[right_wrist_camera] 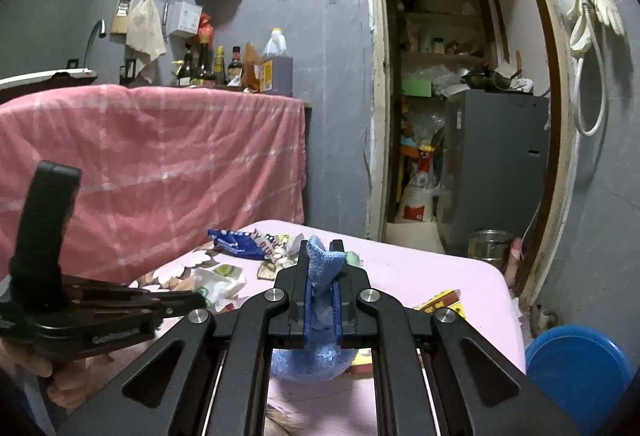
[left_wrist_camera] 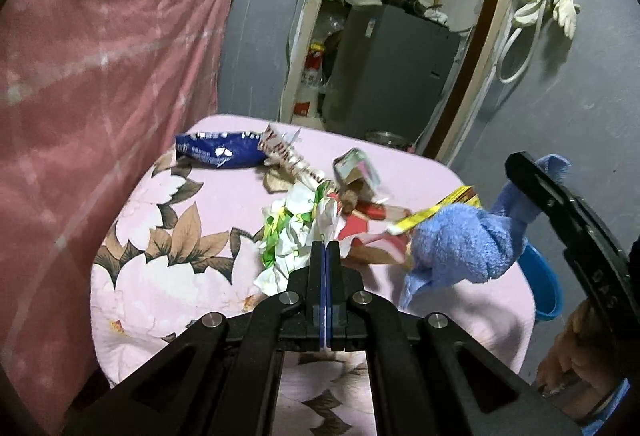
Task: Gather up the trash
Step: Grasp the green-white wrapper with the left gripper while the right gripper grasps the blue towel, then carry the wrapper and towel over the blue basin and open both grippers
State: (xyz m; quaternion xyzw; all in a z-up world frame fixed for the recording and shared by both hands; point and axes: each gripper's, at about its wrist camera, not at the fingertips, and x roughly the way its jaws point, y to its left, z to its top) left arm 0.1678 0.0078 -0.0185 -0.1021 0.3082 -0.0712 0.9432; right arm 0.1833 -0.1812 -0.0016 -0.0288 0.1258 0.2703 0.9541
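Right wrist: tongs (right_wrist_camera: 322, 250) around blue cloth (right_wrist_camera: 320, 268) (pinched).

My left gripper (left_wrist_camera: 325, 245) points forward and downward, its jaws pressed flat together with nothing between them. My right gripper (right_wrist_camera: 323, 248) sits nearer level, off to its right, its jaws clamped on a blue cloth (right_wrist_camera: 320, 268). My hand (left_wrist_camera: 576, 360) wraps the right gripper's handle from below.
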